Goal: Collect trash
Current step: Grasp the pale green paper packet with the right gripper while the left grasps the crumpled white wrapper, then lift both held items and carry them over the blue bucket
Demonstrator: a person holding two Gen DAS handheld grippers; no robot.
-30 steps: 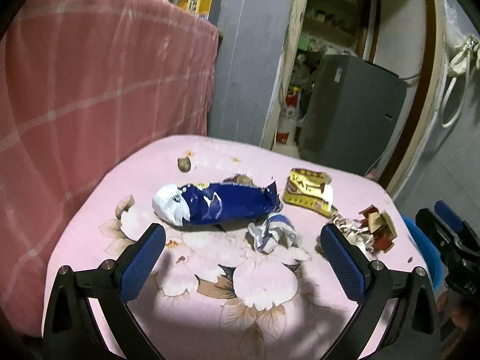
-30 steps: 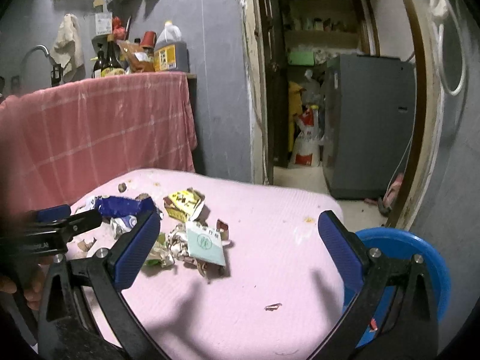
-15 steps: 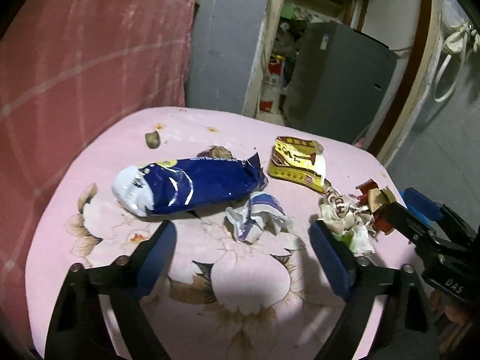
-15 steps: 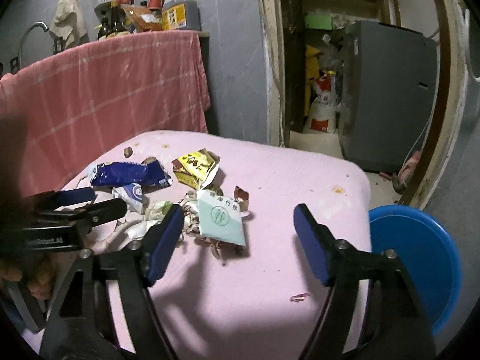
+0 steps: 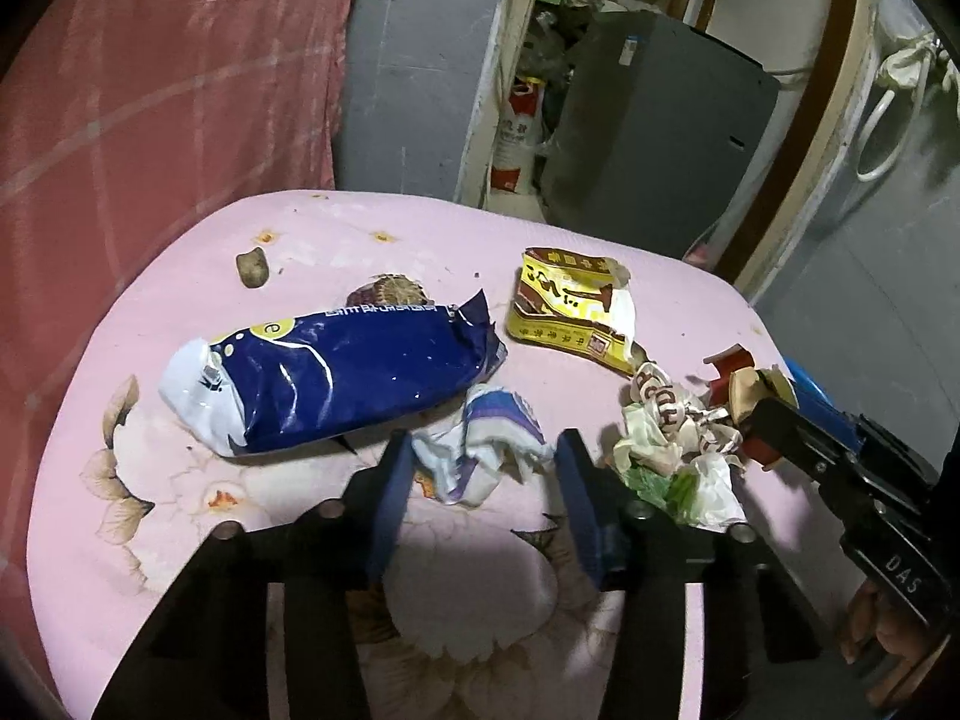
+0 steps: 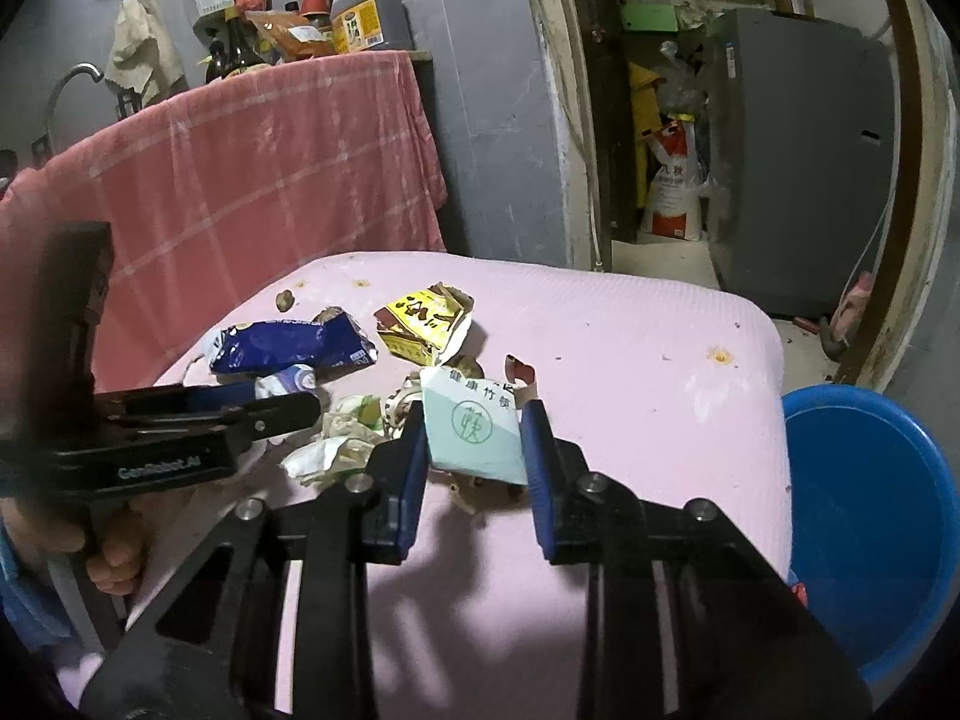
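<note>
Trash lies on a pink flowered tablecloth (image 5: pixel 150 510): a blue snack bag (image 5: pixel 336 378), a torn yellow packet (image 5: pixel 564 306), a crumpled white-and-purple wrapper (image 5: pixel 480 450) and a heap of crumpled paper (image 5: pixel 672 432). My left gripper (image 5: pixel 483 456) straddles the wrapper. Its jaws are closing, and a sliver of gap shows on the right side. In the right wrist view, a pale green tissue packet (image 6: pixel 471 426) sits between the pads of my right gripper (image 6: pixel 474 432). Those jaws are closing too, and both pads meet the packet's edges.
A blue plastic bin (image 6: pixel 864 510) stands on the floor off the table's right edge. A pink checked cloth (image 6: pixel 270 168) hangs over a counter with bottles (image 6: pixel 360 12) behind the table. A grey cabinet (image 6: pixel 798 150) stands in the doorway. A small brown lump (image 5: pixel 252 267) lies on the far left.
Both grippers tipped down and moved in toward the trash. Both pairs of jaws narrowed from wide open, the left around the crumpled wrapper and the right around the green packet.
</note>
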